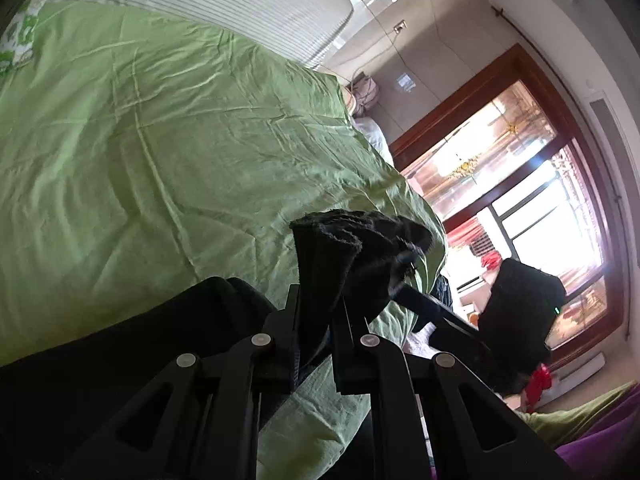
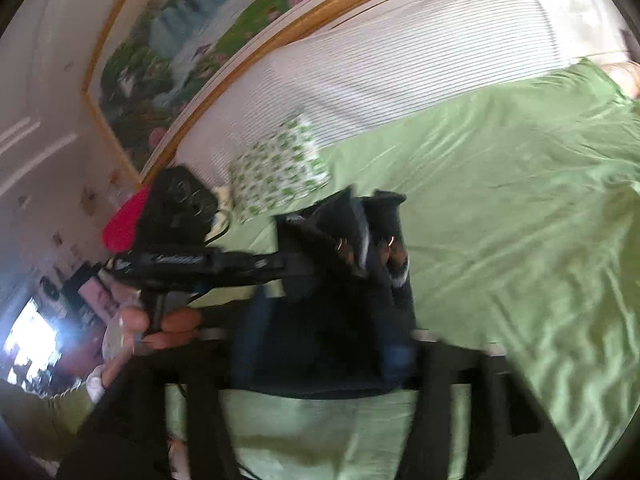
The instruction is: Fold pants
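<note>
Gripping soft, limp black pants (image 1: 344,248) at a bunched edge with both the left gripper (image 1: 316,308) and right gripper (image 2: 360,248) clenched on cloth, above the green bed (image 1: 160,140): light, floppy, best pinched at hems or waistband.

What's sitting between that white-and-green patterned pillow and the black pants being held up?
Only bare green sheet separates the patterned pillow from the pants in the right wrist view; that picture is blurred.

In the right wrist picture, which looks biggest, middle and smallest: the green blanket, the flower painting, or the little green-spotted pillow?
1. Green blanket, which fills most of the view.
2. Flower painting.
3. Green-spotted pillow.
The painting hangs farther back, so its real size is unsure.
</note>
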Motion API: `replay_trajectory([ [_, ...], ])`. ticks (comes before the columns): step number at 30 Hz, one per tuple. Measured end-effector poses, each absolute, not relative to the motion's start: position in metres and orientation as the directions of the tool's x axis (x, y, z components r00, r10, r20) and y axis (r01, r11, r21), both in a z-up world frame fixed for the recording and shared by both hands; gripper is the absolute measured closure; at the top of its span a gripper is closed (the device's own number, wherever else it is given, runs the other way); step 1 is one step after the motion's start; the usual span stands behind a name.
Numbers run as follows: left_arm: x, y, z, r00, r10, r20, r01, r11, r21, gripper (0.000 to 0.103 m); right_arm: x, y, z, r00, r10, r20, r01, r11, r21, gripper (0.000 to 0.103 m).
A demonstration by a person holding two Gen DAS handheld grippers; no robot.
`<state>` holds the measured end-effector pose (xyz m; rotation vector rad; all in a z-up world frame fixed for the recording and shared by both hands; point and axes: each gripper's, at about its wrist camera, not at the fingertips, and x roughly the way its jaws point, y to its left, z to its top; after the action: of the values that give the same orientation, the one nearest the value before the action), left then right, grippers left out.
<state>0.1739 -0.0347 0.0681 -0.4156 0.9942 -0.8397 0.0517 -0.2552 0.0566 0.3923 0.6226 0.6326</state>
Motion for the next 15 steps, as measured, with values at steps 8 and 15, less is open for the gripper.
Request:
replay_trajectory([
  [8,0.171,-0.034,0.071,0.268,-0.769,-0.580,0.446,0.633,-0.633,0.092,0.096,-0.266,0.042,0.549,0.706,-0.447,-0.430,0.697,0.574,0.041],
  [15,0.172,-0.012,0.078,0.308,-0.745,-0.591,0.439,0.663,-0.607,0.092,0.091,-0.238,0.050,0.479,0.779,-0.405,-0.532,0.624,0.572,0.090],
])
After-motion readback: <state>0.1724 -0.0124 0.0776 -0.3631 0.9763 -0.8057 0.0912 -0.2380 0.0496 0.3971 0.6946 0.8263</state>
